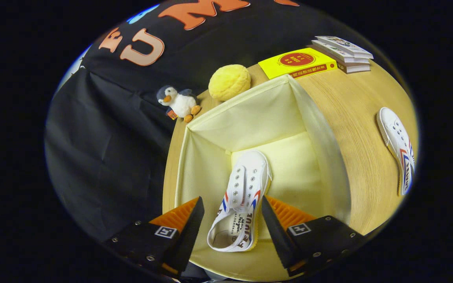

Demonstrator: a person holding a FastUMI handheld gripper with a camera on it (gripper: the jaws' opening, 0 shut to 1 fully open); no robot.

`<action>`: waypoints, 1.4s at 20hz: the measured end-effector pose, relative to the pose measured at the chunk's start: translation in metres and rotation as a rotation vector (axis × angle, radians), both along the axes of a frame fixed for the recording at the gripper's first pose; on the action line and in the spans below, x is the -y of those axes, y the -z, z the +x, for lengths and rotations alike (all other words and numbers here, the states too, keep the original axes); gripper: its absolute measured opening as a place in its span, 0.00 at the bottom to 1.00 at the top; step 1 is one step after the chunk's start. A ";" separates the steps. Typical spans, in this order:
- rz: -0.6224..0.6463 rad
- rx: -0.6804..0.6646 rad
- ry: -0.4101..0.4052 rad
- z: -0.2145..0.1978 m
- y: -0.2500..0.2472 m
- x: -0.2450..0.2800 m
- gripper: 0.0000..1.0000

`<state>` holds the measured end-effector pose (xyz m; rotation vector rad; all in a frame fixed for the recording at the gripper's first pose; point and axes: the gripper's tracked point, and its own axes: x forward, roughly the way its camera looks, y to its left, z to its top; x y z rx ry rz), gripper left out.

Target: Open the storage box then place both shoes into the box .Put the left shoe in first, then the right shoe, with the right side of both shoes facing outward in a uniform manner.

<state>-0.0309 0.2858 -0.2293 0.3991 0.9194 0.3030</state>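
Observation:
A cream fabric storage box stands open on the wooden table. One white canvas shoe with red and blue stripes lies on the box's floor, toe pointing away from me and its opening facing up. My gripper hangs over the near side of the box, open. The shoe's heel half lies between the fingers; the right finger is close to its side and the left finger stands apart from it. The other white shoe lies on the table to the right of the box, well beyond the right finger.
Behind the box's far corner sit a small penguin plush and a round yellow plush. A yellow book and a stack of books lie at the table's far right. Black cloth hangs to the left.

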 end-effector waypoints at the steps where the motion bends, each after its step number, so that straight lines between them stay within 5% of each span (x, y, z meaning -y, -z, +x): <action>1: 0.026 0.006 -0.005 -0.002 -0.008 -0.001 0.93; 12: 0.029 0.111 0.009 0.004 -0.073 0.082 0.98; 28: -0.142 0.041 0.215 0.016 -0.042 0.300 0.99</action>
